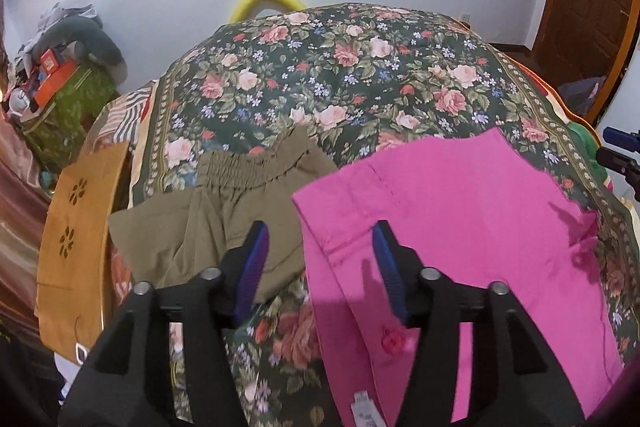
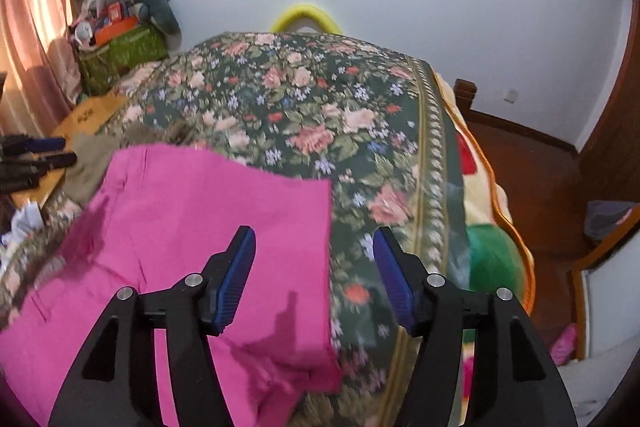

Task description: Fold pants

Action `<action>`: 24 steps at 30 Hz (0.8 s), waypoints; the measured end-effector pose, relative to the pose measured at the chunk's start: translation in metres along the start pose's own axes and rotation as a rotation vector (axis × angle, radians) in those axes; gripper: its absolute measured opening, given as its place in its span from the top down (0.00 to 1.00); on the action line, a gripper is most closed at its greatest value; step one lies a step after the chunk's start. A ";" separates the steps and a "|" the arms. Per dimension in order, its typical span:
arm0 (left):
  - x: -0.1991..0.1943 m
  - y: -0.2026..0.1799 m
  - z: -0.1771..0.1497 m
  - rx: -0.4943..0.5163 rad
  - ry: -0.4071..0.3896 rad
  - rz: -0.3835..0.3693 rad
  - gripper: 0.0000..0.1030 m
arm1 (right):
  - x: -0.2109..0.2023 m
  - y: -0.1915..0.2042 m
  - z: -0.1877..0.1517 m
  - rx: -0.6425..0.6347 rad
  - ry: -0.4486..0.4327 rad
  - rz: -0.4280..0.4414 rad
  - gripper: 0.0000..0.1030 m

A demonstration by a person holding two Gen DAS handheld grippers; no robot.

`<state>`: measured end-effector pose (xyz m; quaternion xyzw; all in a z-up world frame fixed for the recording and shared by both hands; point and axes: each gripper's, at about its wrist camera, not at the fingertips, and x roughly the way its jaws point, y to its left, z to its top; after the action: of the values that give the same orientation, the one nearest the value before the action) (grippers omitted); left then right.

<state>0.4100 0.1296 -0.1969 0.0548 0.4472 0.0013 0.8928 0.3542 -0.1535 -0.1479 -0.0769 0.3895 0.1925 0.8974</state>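
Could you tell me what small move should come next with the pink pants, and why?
Probably lower the right claw onto the pink pants' right edge and close. Both claws, left too, hang open and empty above the pants, which lie flat on the bedspread.

Bare floral bedspread (image 2: 320, 115) beyond pants (image 2: 208, 211)

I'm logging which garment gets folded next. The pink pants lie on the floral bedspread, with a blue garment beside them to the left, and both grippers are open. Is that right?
Not quite: the garment beside the pink pants is olive green, not blue, as the left wrist view shows. The pants do lie on the floral bedspread, and the left gripper and right gripper are both open.
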 end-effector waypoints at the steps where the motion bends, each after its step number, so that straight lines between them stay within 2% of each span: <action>1: 0.003 0.000 0.001 0.003 0.002 0.002 0.45 | 0.006 -0.001 0.003 0.007 0.010 0.008 0.44; 3: 0.016 0.000 0.005 0.005 0.020 0.005 0.45 | 0.021 -0.004 0.008 0.027 0.036 0.026 0.44; 7: 0.042 0.001 0.008 -0.008 0.062 0.005 0.44 | 0.068 -0.012 0.014 0.070 0.165 0.088 0.44; 9: 0.055 0.001 0.009 -0.014 0.078 0.002 0.44 | 0.085 -0.014 0.014 0.086 0.197 0.092 0.44; 15: 0.084 0.005 0.009 -0.031 0.101 -0.011 0.44 | 0.127 -0.017 0.023 0.102 0.241 0.093 0.44; 18: 0.093 0.008 0.010 -0.067 0.093 -0.018 0.37 | 0.150 -0.015 0.029 0.081 0.272 0.087 0.44; 21: 0.099 0.015 0.013 -0.121 0.091 -0.066 0.35 | 0.171 -0.015 0.029 0.084 0.306 0.084 0.44; 24: 0.107 0.019 0.013 -0.159 0.105 -0.116 0.36 | 0.178 -0.010 0.027 0.059 0.275 0.052 0.44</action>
<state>0.4853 0.1531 -0.2723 -0.0426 0.4941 -0.0121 0.8682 0.4872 -0.1040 -0.2588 -0.0659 0.5160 0.1919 0.8322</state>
